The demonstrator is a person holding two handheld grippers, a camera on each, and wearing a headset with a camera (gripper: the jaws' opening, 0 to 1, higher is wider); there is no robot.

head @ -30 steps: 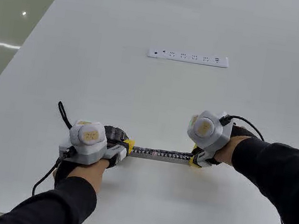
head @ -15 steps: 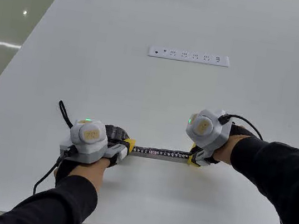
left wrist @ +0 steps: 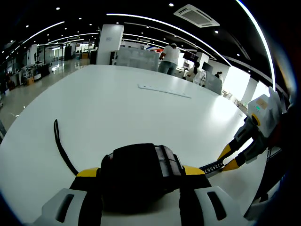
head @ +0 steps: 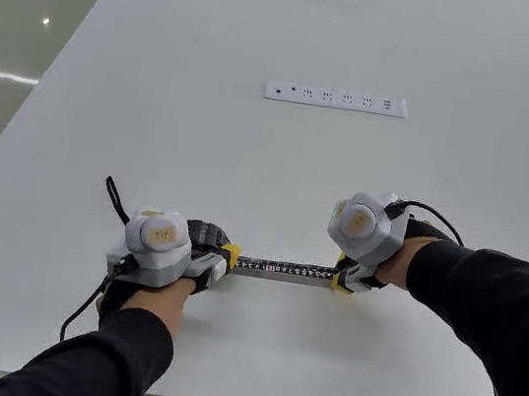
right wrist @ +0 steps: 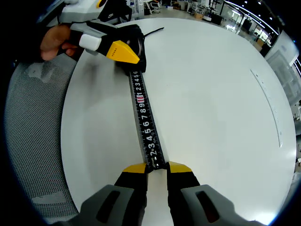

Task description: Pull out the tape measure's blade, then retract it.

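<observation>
Head view, lower centre of frame: we clamp the case [head: 205, 239] in the left gripper [head: 218, 259] to anchor it on the table [head: 270, 159]. The right gripper [head: 343, 280], jaws narrow, pinches the blade [head: 284, 270] tip so the blade lies extended and straight.

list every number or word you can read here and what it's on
"2 3 4 5 6 7 8 9", a red mark too blurred to read, then "1 2 3 4 5 6": on the blade, read from the right claw outward.
Power strip markings: too small to read.
</observation>
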